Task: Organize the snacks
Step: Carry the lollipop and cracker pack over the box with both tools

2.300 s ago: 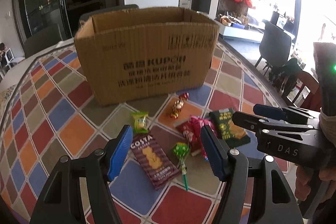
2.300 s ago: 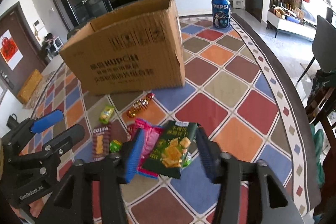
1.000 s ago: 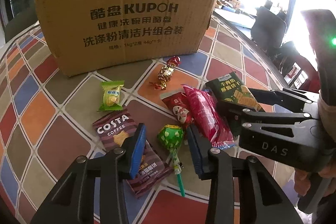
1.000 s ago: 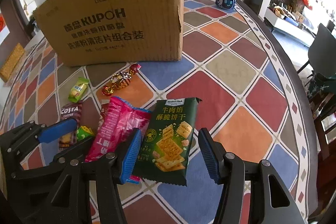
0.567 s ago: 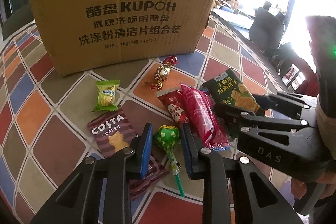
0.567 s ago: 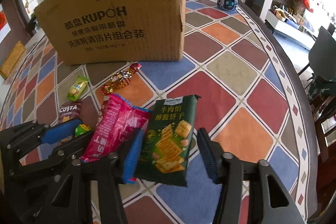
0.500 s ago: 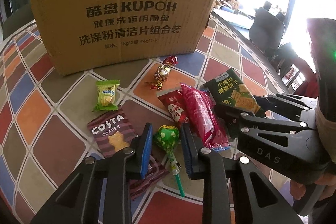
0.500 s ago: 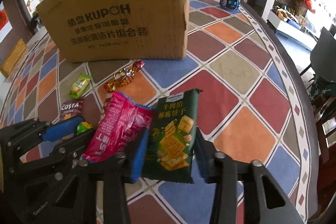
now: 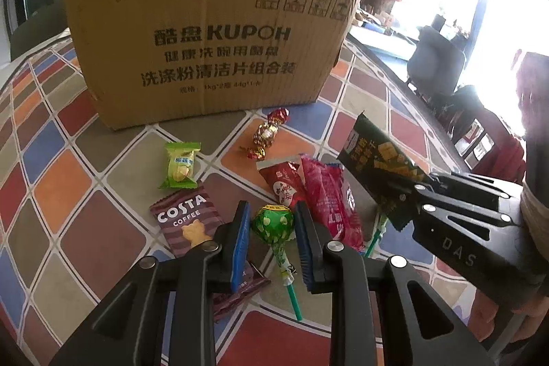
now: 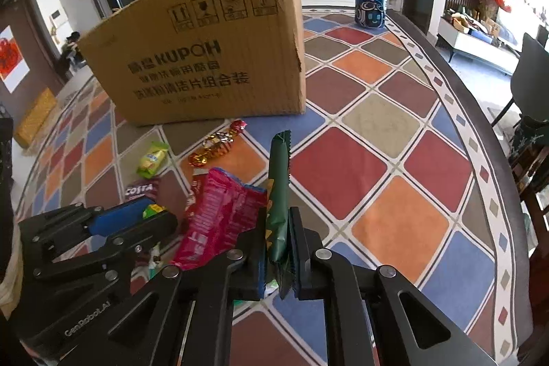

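Green cracker packet [image 10: 278, 194] pinched edge-on in right gripper [image 10: 278, 249], lifted off patterned table [image 10: 343, 167]. Green lollipop [image 9: 272, 225] clamped between left gripper [image 9: 271, 239] pads, beside Costa Coffee packet [image 9: 187, 222]. KUPOH cardboard box [image 9: 209, 33] behind.

Box [image 10: 206, 57] blocks far side, w/ candies [image 9: 269, 132] just in front. Packets [image 9: 322, 194] crowd the middle betw. both grippers. Right half of surface [image 10: 394, 132] bare up to can [image 10: 370, 2] at far edge; left of box also bare.

Both wrist views close, angled down, sharing cardboard box [image 9: 209, 36].
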Demonstrator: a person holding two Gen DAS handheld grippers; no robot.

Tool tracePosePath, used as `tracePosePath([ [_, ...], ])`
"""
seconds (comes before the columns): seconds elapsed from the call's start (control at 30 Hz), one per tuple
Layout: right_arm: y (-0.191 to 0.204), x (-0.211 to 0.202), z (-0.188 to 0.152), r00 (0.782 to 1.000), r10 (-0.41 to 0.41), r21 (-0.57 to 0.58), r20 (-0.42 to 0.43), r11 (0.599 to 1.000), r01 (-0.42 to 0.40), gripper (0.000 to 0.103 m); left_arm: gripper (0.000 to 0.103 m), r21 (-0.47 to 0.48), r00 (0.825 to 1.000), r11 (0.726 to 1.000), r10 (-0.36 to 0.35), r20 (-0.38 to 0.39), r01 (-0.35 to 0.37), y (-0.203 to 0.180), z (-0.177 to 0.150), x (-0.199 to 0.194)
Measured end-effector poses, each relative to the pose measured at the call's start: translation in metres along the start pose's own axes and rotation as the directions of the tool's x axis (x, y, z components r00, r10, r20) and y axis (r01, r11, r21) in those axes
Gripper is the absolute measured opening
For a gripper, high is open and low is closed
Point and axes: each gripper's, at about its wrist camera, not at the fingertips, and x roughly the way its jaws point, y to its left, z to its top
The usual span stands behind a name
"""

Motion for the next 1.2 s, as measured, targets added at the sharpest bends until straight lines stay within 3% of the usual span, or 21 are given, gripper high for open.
tracePosePath([
  [0.63,0.009,-0.044,0.019,0.989,0.074,-0.009,0.13,0.997,-0.073,0.011,0.026,0.003,0.988,1.0,0.018,0.152,-0.019,-0.001,0.03,-0.057],
  [1.2,0.027,-0.077,0.074,0.96,0.114,-0.056,0.257,0.993,-0.103,0.011,0.026,-0.001,0.952,0.997,0.08,0.295,-0.083,0.013,0.088,-0.102],
])
